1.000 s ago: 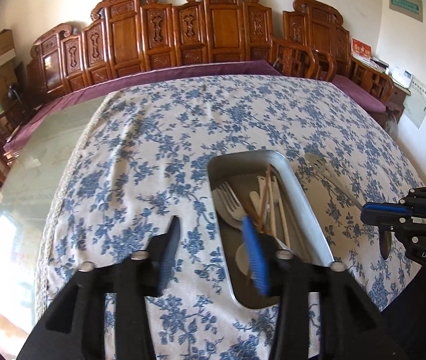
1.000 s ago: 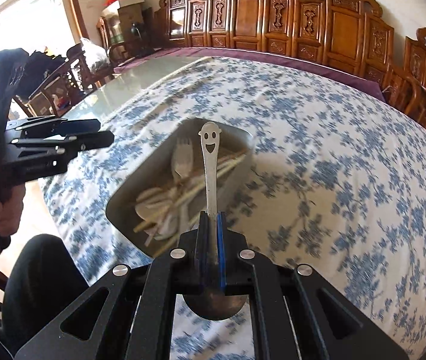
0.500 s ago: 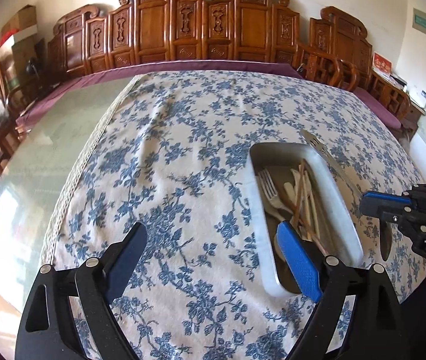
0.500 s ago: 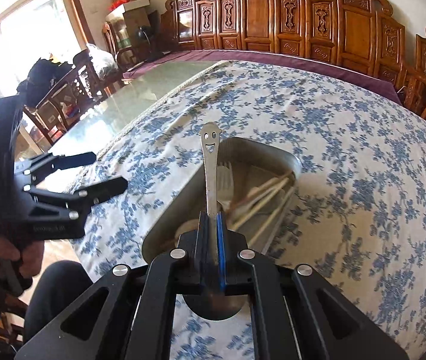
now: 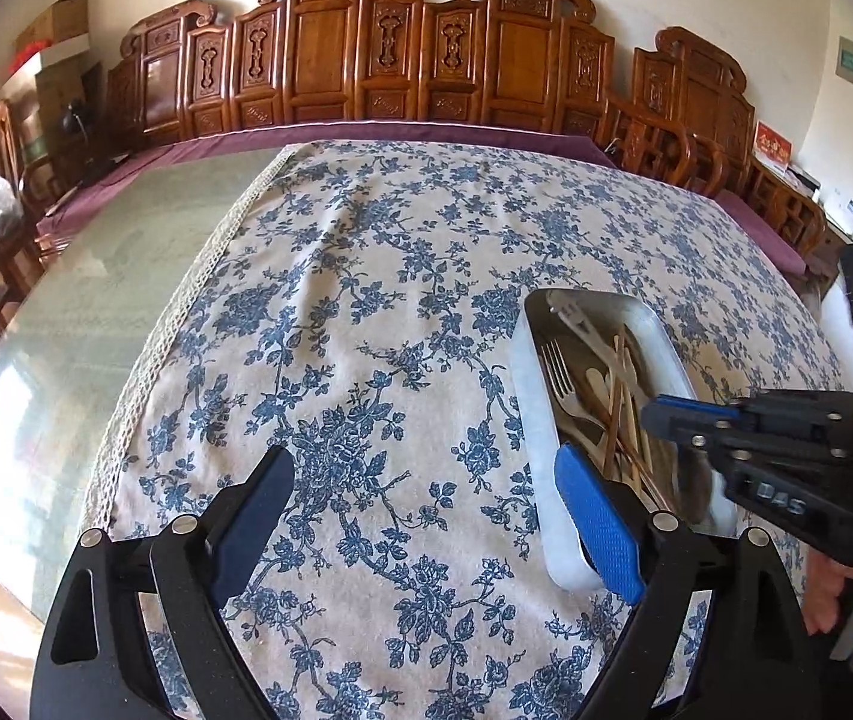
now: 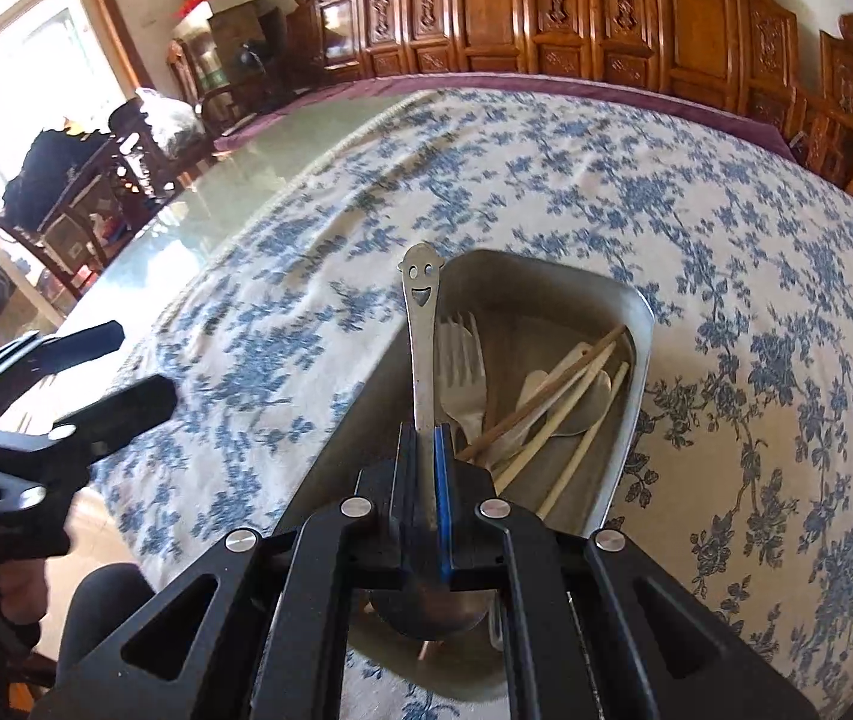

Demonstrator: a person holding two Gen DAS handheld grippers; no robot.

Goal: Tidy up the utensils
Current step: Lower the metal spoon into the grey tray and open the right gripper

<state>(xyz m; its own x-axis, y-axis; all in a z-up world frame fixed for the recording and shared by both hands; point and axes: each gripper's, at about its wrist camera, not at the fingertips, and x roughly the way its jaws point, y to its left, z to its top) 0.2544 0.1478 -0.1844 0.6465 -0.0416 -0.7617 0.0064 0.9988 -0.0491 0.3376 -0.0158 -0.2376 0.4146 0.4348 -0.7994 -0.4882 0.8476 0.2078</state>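
The right gripper (image 6: pixel 426 450) is clamped on the neck of a smiley-handled spoon (image 6: pixel 421 324), handle pointing forward over the metal tray (image 6: pixel 630 420), apparently to lay it lengthwise beside the fork (image 6: pixel 463 360) and chopsticks (image 6: pixel 552 402) already gathered there. The left gripper (image 5: pixel 420 498) hangs over the floral tablecloth (image 5: pixel 366 312) beside the tray, jaws wide apart and empty, leaving room.

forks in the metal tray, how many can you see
1: a silver metal fork lies inside the rectangular metal tray, along its left side beside the wooden chopsticks. More could be hidden under the pile.
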